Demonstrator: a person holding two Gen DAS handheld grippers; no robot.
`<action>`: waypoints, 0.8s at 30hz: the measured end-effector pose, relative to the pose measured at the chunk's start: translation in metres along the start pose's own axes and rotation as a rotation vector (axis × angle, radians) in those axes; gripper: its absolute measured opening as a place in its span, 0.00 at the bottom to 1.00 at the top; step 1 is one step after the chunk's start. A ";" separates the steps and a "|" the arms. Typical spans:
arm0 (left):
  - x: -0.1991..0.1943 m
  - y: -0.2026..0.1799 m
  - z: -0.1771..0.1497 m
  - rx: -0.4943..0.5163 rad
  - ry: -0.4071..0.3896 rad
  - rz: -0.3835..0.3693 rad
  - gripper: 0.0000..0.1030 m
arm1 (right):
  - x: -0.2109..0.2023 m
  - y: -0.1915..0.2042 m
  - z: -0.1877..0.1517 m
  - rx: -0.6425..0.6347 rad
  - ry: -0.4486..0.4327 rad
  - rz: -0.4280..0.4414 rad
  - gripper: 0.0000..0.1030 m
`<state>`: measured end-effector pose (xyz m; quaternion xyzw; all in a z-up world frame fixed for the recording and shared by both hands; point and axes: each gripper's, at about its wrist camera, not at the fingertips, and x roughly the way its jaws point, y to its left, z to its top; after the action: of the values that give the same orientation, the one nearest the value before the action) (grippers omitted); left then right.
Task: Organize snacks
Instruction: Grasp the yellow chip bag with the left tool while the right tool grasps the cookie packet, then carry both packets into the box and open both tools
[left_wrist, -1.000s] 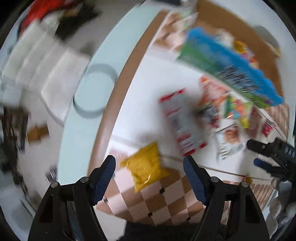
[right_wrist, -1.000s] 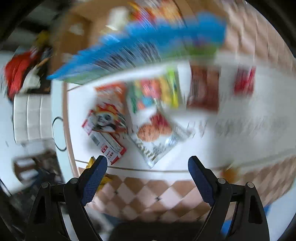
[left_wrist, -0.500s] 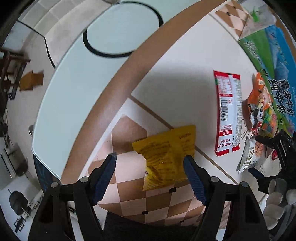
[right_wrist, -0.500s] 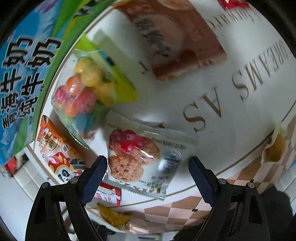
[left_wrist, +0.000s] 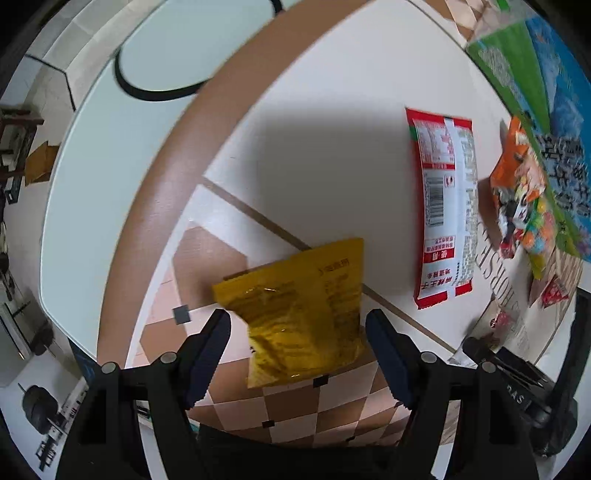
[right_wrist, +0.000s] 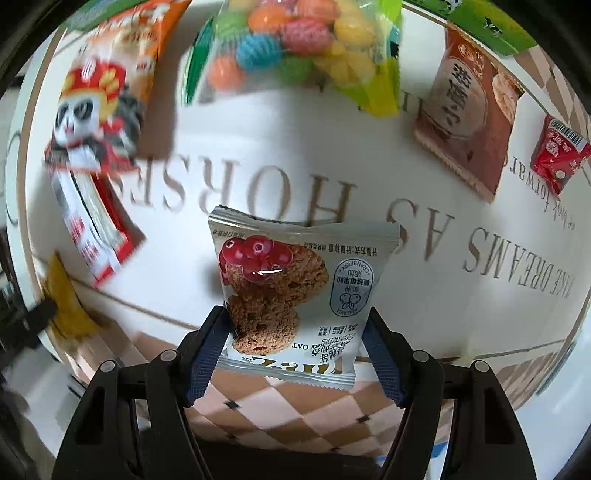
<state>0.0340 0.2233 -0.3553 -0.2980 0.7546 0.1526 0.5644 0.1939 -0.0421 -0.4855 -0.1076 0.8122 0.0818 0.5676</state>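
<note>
Between my right gripper's just-closing jaws sits the cranberry oat cookie packet, seemingly pinched, while my left gripper gapes around the yellow snack pouch; either slippery wrapper may squirt free if squeezed off-centre.

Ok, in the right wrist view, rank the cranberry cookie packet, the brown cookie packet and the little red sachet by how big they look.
1. Cranberry cookie packet, though it sits nearest the camera, so its lead is unsure.
2. Brown cookie packet.
3. Little red sachet, clearly smallest.
</note>
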 end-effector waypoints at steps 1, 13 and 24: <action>0.003 -0.002 0.000 0.006 0.009 0.003 0.72 | 0.000 0.000 -0.001 -0.006 0.002 -0.003 0.73; 0.019 -0.032 0.003 0.077 -0.054 0.078 0.53 | 0.004 -0.051 -0.001 0.272 0.011 0.164 0.76; 0.012 -0.067 -0.013 0.156 -0.094 0.097 0.48 | 0.007 -0.019 -0.021 0.245 -0.064 0.087 0.73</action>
<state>0.0634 0.1600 -0.3556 -0.2088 0.7504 0.1345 0.6125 0.1771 -0.0662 -0.4850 0.0007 0.8014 0.0098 0.5980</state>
